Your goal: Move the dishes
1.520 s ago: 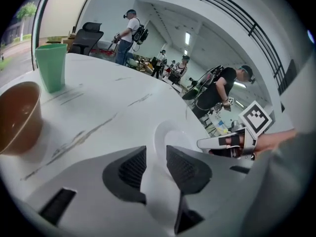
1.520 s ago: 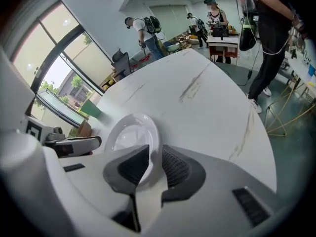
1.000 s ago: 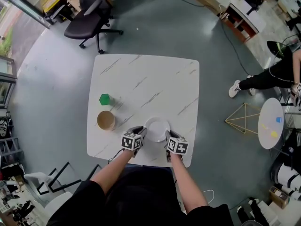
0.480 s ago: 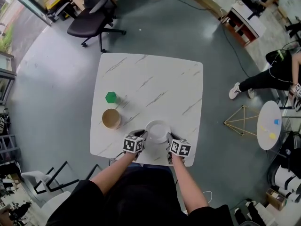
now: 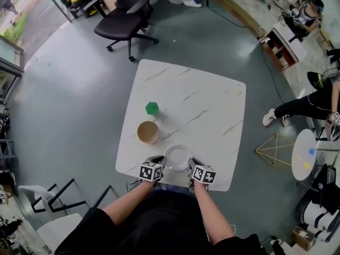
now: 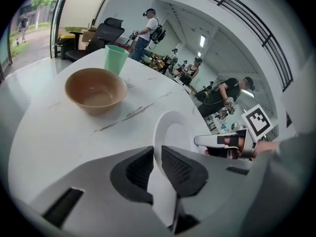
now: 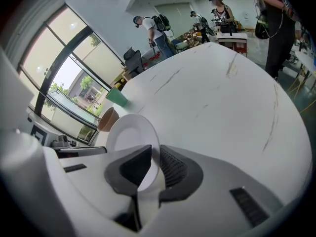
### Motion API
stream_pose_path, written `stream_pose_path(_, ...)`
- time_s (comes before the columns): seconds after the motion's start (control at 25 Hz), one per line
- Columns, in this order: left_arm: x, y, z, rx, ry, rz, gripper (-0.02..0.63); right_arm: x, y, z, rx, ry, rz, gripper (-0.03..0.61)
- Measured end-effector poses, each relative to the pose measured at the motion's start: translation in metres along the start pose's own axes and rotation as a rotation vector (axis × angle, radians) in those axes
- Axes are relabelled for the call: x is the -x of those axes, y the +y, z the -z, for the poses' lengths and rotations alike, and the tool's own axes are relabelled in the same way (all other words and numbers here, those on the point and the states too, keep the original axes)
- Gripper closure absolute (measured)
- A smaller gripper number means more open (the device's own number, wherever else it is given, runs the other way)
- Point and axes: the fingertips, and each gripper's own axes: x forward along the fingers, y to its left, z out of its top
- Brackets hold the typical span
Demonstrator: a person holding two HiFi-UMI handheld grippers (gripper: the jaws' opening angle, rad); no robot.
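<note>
A white plate [image 5: 178, 157] lies at the near edge of the marble table [image 5: 202, 105], held from both sides. My left gripper [image 5: 158, 164] is shut on its left rim, and the white plate [image 6: 170, 132] runs between the jaws in the left gripper view. My right gripper [image 5: 193, 166] is shut on the right rim, where the white plate [image 7: 129, 135] shows edge-on between the pads. A tan bowl [image 5: 148, 132] stands left of the plate, also seen as the tan bowl [image 6: 96, 89]. A green cup [image 5: 152, 108] stands just beyond it, the green cup [image 6: 116, 59] upright.
A black office chair [image 5: 129, 19] stands beyond the table's far left corner. A small round white table [image 5: 305, 154] and a wire pyramid frame [image 5: 273, 145] stand to the right. People [image 6: 148, 28] move about in the background. A seated person's leg [image 5: 289, 109] reaches in at right.
The view has shifted, so the table and dishes sit further right in the frame. Both grippers stay shut on the plate near the table's front edge.
</note>
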Motion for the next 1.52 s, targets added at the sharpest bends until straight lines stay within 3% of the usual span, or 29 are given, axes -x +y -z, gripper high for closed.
stream_pose_path(0.36, 0.061, 0.093, 0.026, 0.041, 0.021, -0.077, 0.561, -0.050, 0.091, 0.043, 0.067, 0.094, -0.017, 0.512)
stream_pose_path(0.64, 0.080, 0.139, 0.035, 0.034, 0.056, -0.071, 0.560, -0.080, 0.130, 0.063, 0.065, 0.147, -0.015, 0.512)
stream_pose_path(0.84, 0.084, 0.150, 0.032, -0.018, 0.059, -0.031, 0.560, -0.088, 0.141, 0.065, 0.068, 0.141, 0.022, 0.508)
stream_pose_path(1.12, 0.083, 0.152, 0.032, -0.018, 0.084, 0.025, 0.558, -0.090, 0.139, 0.066, 0.067, 0.128, 0.077, 0.503)
stream_pose_path(1.28, 0.084, 0.154, 0.033, -0.031, 0.089, 0.054, 0.558, -0.088, 0.142, 0.064, 0.131, 0.126, 0.122, 0.499)
stream_pose_path(1.52, 0.099, 0.162, 0.022, -0.039, 0.039, 0.042, 0.558, -0.070, 0.143, 0.060, 0.094, 0.069, 0.172, 0.497)
